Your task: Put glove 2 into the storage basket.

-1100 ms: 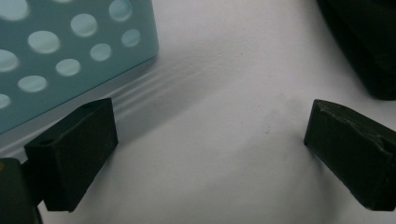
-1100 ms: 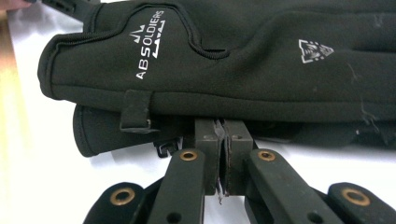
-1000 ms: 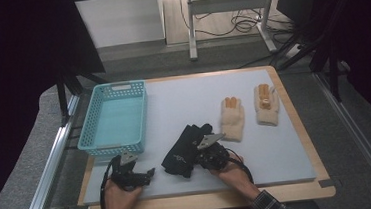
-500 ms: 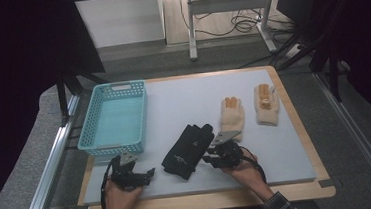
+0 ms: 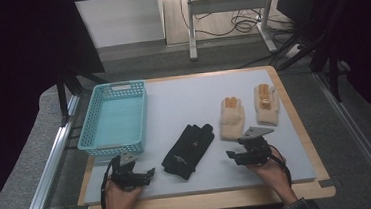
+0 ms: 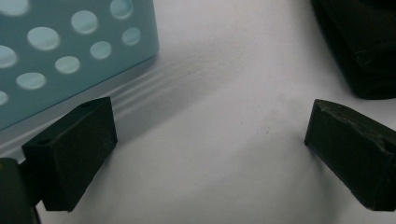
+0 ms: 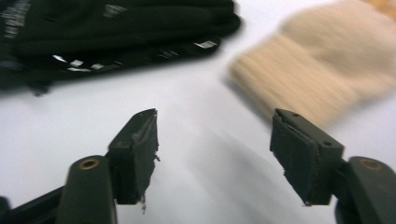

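A light blue basket point(image 5: 115, 119) with a perforated wall stands at the left of the table point(image 5: 183, 97), its long side running away from the near edge. Two cream gloves point(image 5: 248, 110) lie side by side at the right (orange marks on their fingers). Behind the table stands a metal frame point(image 5: 226, 11), with cables point(image 5: 240, 25) on the floor beneath it.
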Tool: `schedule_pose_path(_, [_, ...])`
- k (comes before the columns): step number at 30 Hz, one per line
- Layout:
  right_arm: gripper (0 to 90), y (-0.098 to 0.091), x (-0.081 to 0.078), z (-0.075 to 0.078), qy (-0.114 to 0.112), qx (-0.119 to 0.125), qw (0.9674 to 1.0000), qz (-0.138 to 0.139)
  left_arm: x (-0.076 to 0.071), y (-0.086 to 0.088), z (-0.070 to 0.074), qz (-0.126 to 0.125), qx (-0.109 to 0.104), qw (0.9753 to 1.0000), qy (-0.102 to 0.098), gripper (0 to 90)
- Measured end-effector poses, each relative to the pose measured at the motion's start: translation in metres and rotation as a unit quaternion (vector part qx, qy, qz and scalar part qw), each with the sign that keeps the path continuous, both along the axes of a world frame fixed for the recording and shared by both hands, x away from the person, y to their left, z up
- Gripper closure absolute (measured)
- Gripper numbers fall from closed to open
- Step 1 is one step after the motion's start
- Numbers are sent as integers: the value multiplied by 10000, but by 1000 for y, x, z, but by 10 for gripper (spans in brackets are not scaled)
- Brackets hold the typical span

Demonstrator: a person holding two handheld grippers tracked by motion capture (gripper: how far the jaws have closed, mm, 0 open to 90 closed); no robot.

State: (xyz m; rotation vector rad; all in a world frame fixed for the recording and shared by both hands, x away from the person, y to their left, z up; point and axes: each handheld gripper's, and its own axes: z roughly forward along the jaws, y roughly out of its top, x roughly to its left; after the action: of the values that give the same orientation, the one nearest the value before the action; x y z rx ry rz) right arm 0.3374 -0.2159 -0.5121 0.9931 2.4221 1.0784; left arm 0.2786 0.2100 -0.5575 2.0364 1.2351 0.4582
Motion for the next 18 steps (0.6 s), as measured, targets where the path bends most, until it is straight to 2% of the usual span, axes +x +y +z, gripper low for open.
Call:
schedule_pose_path(7, [199, -33, 2, -8, -19, -54, 9988, -488, 0, 0, 0, 2, 1, 10000, 1, 24])
schedule_pose_path(11, [150, -43, 4, -14, 24, -113, 9981, -607, 0, 0, 0, 6, 4, 10000, 4, 23])
schedule_pose_path(13, [133, -46, 4, -18, 26, -246, 9977, -628, 0, 0, 0, 4, 3, 10000, 6, 23])
schedule_pose_path(18, [110, -45, 4, -19, -20, -278, 9975, -642, 0, 0, 0, 1, 1, 10000, 12, 22])
